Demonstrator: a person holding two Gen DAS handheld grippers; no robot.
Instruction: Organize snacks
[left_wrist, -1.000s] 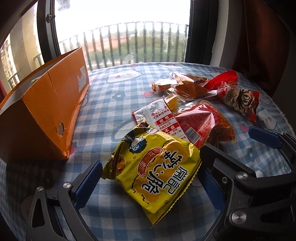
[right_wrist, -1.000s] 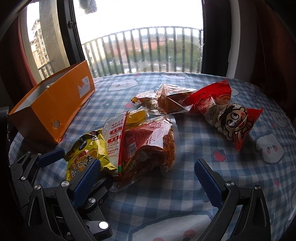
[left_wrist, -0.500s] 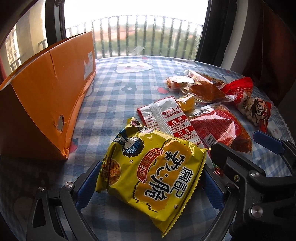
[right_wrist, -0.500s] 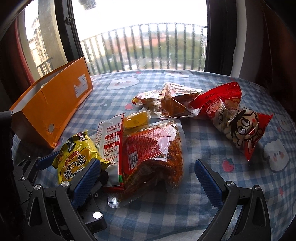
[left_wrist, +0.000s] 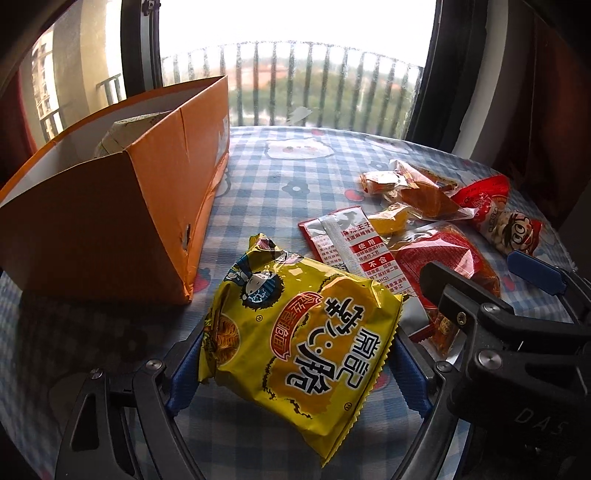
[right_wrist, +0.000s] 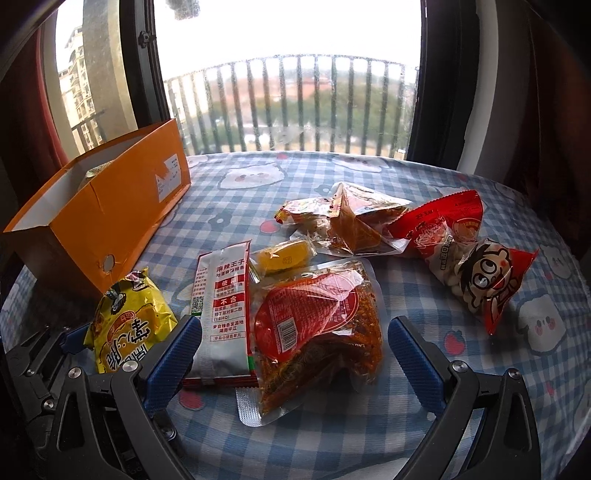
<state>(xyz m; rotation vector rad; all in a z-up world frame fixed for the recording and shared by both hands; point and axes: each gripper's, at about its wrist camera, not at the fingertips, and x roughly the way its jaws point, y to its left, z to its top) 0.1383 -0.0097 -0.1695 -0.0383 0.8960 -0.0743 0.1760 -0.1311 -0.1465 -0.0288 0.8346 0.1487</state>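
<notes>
A round table under a blue-and-white checked cloth (right_wrist: 332, 435) is standing before a railed balcony window (right_wrist: 295, 92). The left gripper (left_wrist: 295, 373) is closing around the yellow crinkled foil noodle packet (left_wrist: 299, 336), its long axis slanting towards the open orange cardboard box (left_wrist: 110, 229). The right gripper (right_wrist: 291, 350) is gaping over the clear pouch of red spicy strips (right_wrist: 317, 328).

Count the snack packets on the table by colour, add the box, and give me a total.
Yellow: 2, noodle bag and small sweet
Red: 3, sachet, clear pack and cartoon bag
Orange in clear wrap: 2, wedge and small packet
Orange box: 1
Total: 8
</notes>
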